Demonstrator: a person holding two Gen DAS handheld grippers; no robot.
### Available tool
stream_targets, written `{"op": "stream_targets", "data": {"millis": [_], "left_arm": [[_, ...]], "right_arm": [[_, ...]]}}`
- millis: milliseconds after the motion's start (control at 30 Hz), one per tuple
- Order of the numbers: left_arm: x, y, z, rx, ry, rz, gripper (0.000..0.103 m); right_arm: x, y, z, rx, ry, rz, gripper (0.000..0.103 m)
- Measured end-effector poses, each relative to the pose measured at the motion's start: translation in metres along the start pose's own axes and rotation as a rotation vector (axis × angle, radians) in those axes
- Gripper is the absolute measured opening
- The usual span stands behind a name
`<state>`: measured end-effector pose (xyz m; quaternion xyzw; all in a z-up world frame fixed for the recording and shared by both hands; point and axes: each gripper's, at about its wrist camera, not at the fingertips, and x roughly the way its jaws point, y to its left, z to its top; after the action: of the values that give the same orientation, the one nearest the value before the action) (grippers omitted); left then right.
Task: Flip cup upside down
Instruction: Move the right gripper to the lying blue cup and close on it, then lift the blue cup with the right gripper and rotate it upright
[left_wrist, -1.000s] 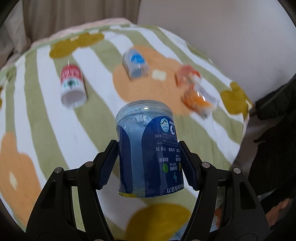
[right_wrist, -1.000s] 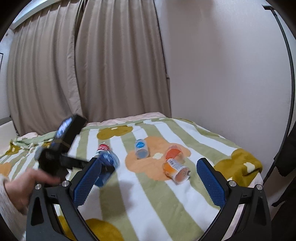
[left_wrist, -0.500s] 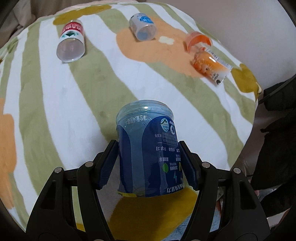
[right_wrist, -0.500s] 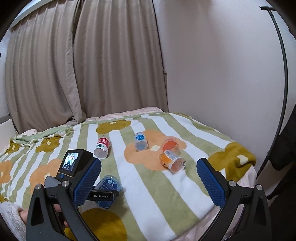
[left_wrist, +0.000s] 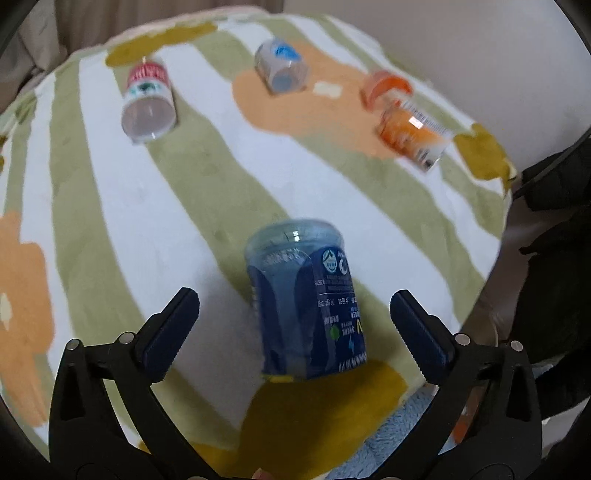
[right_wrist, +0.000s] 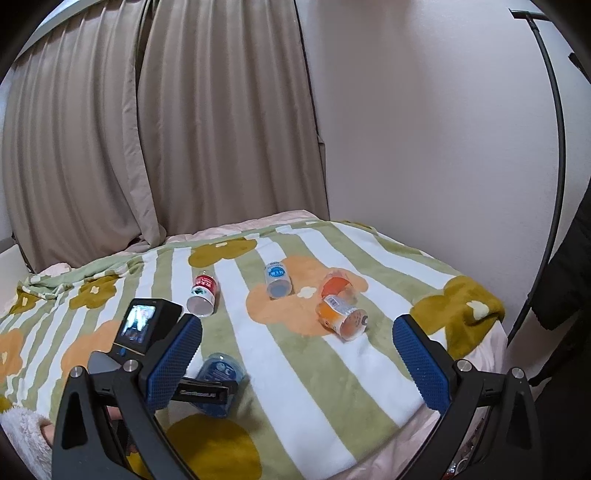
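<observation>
A blue translucent cup with a dark blue label stands upside down on the striped blanket, closed base up, leaning slightly. My left gripper is open around it, fingers well apart from its sides. In the right wrist view the same cup shows partly behind the left gripper's finger. My right gripper is open and empty, held high above the bed.
A red-labelled cup, a light blue-labelled cup and two orange cups lie on their sides farther back on the blanket. The bed edge drops off at right. Curtains and a wall stand behind.
My left gripper lowered the blue cup onto the blanket and opened, letting go of it. The right gripper stayed open and drifted little.
</observation>
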<state>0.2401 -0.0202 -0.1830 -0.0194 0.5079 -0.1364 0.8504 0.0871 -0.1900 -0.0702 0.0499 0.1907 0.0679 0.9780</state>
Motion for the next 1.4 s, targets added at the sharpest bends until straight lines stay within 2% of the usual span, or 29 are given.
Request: {"op": "stream_targets", "data": {"millis": [200,300,400,500,667,833,867,900,967,1167,1233,1333,1400], "left_arm": [[-0.045,0.006,-0.003,0.062,-0.084,0.026,0.103],[-0.066,0.015,-0.011,0.102,-0.123,0.045,0.103],[-0.078,0.029,-0.020,0.120,-0.146,0.045,0.103],[-0.082,0.045,-0.032,0.118,-0.149,0.056,0.103],[-0.079,0.073,-0.051,0.085,-0.141,0.028,0.103],[-0.072,0.089,-0.061,0.075,-0.127,0.016,0.103],[-0.071,0.090,-0.061,0.075,-0.123,0.014,0.103],[-0.070,0.092,-0.062,0.075,-0.121,0.011,0.103],[-0.070,0.093,-0.064,0.080,-0.119,0.003,0.103],[-0.071,0.093,-0.062,0.089,-0.118,-0.013,0.103],[-0.072,0.092,-0.060,0.094,-0.123,-0.016,0.103],[-0.074,0.089,-0.060,0.087,-0.129,-0.024,0.103],[-0.076,0.089,-0.061,0.080,-0.132,-0.033,0.103]], "right_arm": [[0.018,0.005,0.022,0.003,0.096,0.045,0.103],[0.046,0.011,0.032,0.061,0.226,0.140,0.103],[0.078,0.026,0.034,0.043,0.344,0.155,0.103],[0.128,0.040,0.021,0.050,0.524,0.180,0.103],[0.198,0.061,-0.013,0.072,0.784,0.207,0.103],[0.246,0.070,-0.051,0.121,0.977,0.208,0.103],[0.251,0.070,-0.057,0.140,1.004,0.211,0.098],[0.253,0.070,-0.059,0.151,1.017,0.215,0.093],[0.261,0.071,-0.064,0.166,1.036,0.232,0.091],[0.270,0.070,-0.068,0.193,1.071,0.235,0.075],[0.271,0.071,-0.070,0.182,1.082,0.227,0.074],[0.273,0.074,-0.073,0.154,1.105,0.207,0.063],[0.273,0.074,-0.074,0.160,1.106,0.212,0.061]]}}
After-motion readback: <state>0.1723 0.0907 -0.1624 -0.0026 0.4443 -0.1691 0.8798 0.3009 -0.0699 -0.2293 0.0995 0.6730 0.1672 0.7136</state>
